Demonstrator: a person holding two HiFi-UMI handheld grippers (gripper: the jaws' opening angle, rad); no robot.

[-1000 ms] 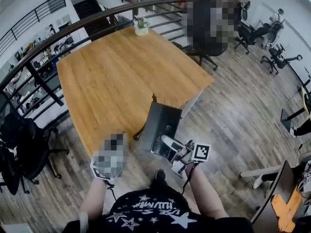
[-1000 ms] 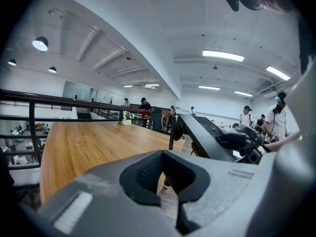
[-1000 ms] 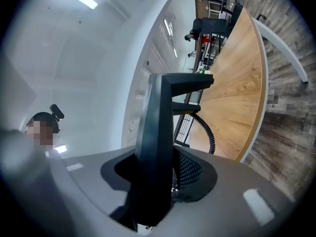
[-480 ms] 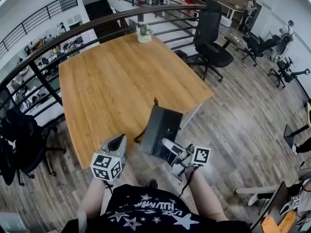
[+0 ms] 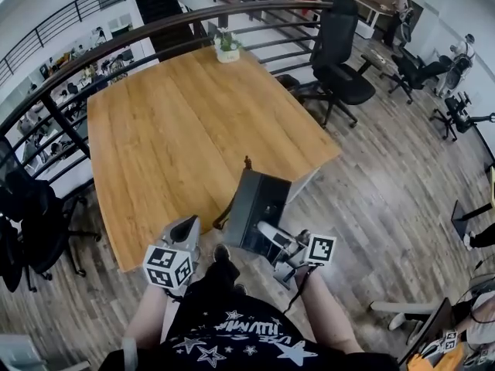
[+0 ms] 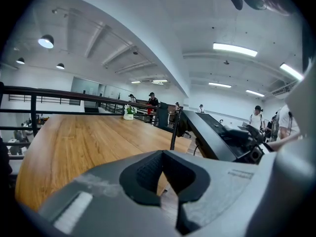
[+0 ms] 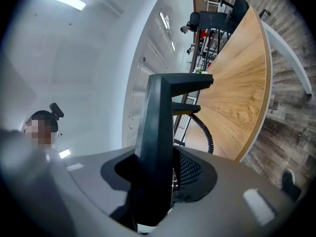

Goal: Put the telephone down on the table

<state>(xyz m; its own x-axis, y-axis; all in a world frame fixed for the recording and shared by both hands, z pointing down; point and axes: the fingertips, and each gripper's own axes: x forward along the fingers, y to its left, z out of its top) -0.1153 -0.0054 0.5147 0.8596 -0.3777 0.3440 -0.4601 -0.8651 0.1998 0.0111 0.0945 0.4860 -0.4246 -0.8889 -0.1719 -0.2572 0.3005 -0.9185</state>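
The telephone (image 5: 259,199) is a dark grey desk set, held tilted in the air over the near edge of the wooden table (image 5: 170,130). My right gripper (image 5: 269,232) is shut on its near end; in the right gripper view the telephone body (image 7: 158,122) stands between the pads of my right gripper (image 7: 163,177). Its coiled cord (image 7: 205,130) hangs down on the table side. My left gripper (image 5: 184,229) hovers at the table's near corner, left of the telephone, shut and holding nothing. The left gripper view shows my left gripper (image 6: 165,174) with the telephone (image 6: 212,135) to its right.
A small potted plant (image 5: 226,43) stands at the table's far edge. A curved railing (image 5: 155,29) runs behind the table. A black office chair (image 5: 340,45) stands at the far right and another (image 5: 31,215) at the left. The floor is wood planks.
Both grippers and the telephone have come nearer to the table; its near corner now lies under my left gripper. The person's foot shows below, between the grippers.
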